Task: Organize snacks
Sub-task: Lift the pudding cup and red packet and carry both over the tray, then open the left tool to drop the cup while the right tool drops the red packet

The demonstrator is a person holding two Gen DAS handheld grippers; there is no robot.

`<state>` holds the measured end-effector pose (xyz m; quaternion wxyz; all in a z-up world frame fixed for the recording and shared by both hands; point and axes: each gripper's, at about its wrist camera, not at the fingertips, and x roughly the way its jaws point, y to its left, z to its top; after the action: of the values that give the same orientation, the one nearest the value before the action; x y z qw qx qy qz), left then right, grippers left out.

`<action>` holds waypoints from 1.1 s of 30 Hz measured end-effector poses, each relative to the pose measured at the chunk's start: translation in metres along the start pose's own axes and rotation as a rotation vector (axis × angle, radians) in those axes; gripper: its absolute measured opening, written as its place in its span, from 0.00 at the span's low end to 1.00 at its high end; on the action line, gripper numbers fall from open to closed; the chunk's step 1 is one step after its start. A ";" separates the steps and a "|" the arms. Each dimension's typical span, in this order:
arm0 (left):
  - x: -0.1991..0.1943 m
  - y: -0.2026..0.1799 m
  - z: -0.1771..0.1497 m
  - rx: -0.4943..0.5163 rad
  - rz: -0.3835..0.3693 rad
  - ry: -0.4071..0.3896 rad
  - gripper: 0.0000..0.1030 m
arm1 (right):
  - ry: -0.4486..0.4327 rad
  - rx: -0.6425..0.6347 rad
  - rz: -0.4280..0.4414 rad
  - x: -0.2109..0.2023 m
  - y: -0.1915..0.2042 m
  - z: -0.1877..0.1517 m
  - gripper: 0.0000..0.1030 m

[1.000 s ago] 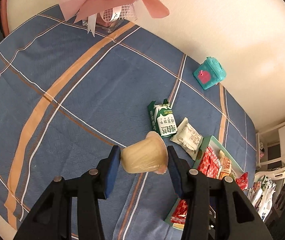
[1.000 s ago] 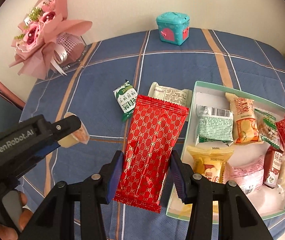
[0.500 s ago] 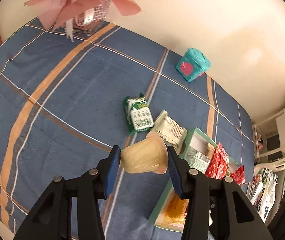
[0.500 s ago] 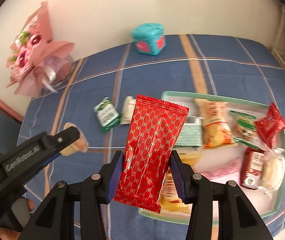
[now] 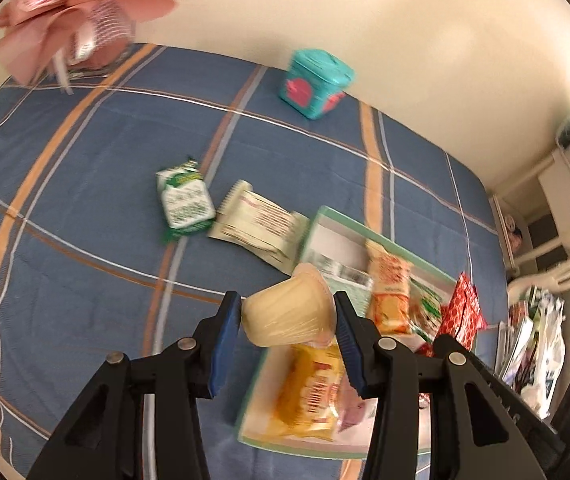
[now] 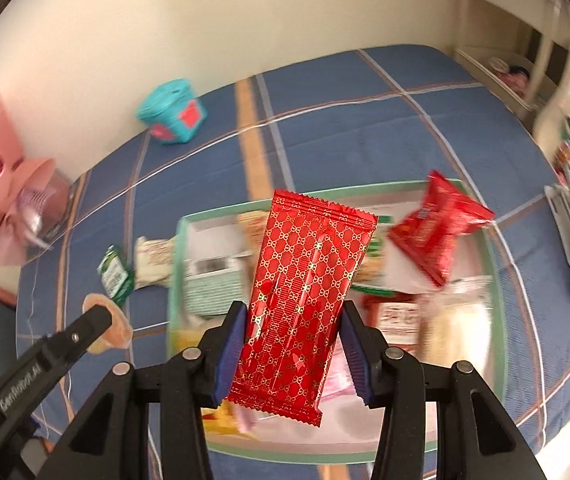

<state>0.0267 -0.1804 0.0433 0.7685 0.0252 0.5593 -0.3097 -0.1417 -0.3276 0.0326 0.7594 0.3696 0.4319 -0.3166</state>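
Snacks are in transit: the right hand-held gripper [image 6: 291,350] is clamped on a red gold-patterned packet [image 6: 305,300] above the green-rimmed tray [image 6: 181,240], and the left hand-held gripper [image 5: 288,322] pinches a pale jelly cup [image 5: 287,312] over the tray's near edge. Lower each over a bare patch before letting go, since the tray is crowded. A green packet [image 5: 184,204] and cream packet [image 5: 259,226] wait on the blue plaid desk [image 5: 85,160].

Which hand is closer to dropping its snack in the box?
Probably the right. Its tool holds the red packet right over the tray. The left tool holds the jelly cup only near the tray's left edge.
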 end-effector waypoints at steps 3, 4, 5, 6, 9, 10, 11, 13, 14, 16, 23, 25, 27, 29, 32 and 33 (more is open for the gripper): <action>0.008 -0.017 -0.003 0.036 -0.005 0.016 0.47 | -0.003 0.040 -0.018 -0.002 -0.020 0.003 0.48; 0.010 -0.023 -0.003 0.048 -0.009 0.022 0.47 | -0.005 0.050 -0.027 -0.003 -0.026 0.005 0.48; 0.012 -0.028 -0.004 0.060 -0.012 0.028 0.47 | -0.007 0.056 -0.033 -0.003 -0.031 0.006 0.48; 0.014 -0.033 -0.004 0.071 -0.016 0.034 0.47 | -0.008 0.061 -0.038 -0.004 -0.034 0.007 0.48; 0.019 -0.045 -0.005 0.104 -0.023 0.046 0.47 | -0.009 0.077 -0.051 -0.004 -0.044 0.008 0.48; 0.021 -0.050 -0.005 0.115 -0.024 0.050 0.47 | -0.008 0.079 -0.054 -0.003 -0.046 0.009 0.48; 0.022 -0.053 -0.005 0.122 -0.024 0.053 0.47 | -0.008 0.082 -0.056 -0.003 -0.049 0.009 0.48; 0.025 -0.059 -0.007 0.136 -0.028 0.059 0.47 | -0.006 0.087 -0.059 -0.002 -0.053 0.010 0.48; 0.027 -0.061 -0.008 0.141 -0.029 0.061 0.47 | -0.005 0.088 -0.060 -0.003 -0.055 0.010 0.48; 0.030 -0.065 -0.008 0.153 -0.032 0.068 0.47 | -0.005 0.087 -0.062 -0.003 -0.056 0.010 0.48; 0.041 -0.071 -0.011 0.167 -0.036 0.087 0.47 | 0.004 0.092 -0.070 0.001 -0.056 0.009 0.48; 0.045 -0.070 -0.013 0.165 -0.038 0.099 0.47 | 0.010 0.092 -0.076 0.003 -0.057 0.009 0.48; 0.050 -0.069 -0.014 0.164 -0.029 0.111 0.47 | 0.018 0.093 -0.077 0.006 -0.058 0.009 0.48; 0.053 -0.069 -0.016 0.167 -0.026 0.119 0.47 | 0.024 0.092 -0.076 0.008 -0.057 0.009 0.48; 0.056 -0.069 -0.019 0.171 -0.026 0.127 0.47 | 0.024 0.088 -0.078 0.009 -0.056 0.009 0.48; 0.056 -0.070 -0.019 0.173 -0.026 0.127 0.47 | 0.025 0.088 -0.078 0.010 -0.056 0.008 0.48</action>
<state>-0.0143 -0.2546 0.0085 0.7224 0.1039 0.5783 -0.3646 -0.1785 -0.3654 0.0108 0.7242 0.3892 0.4409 -0.3600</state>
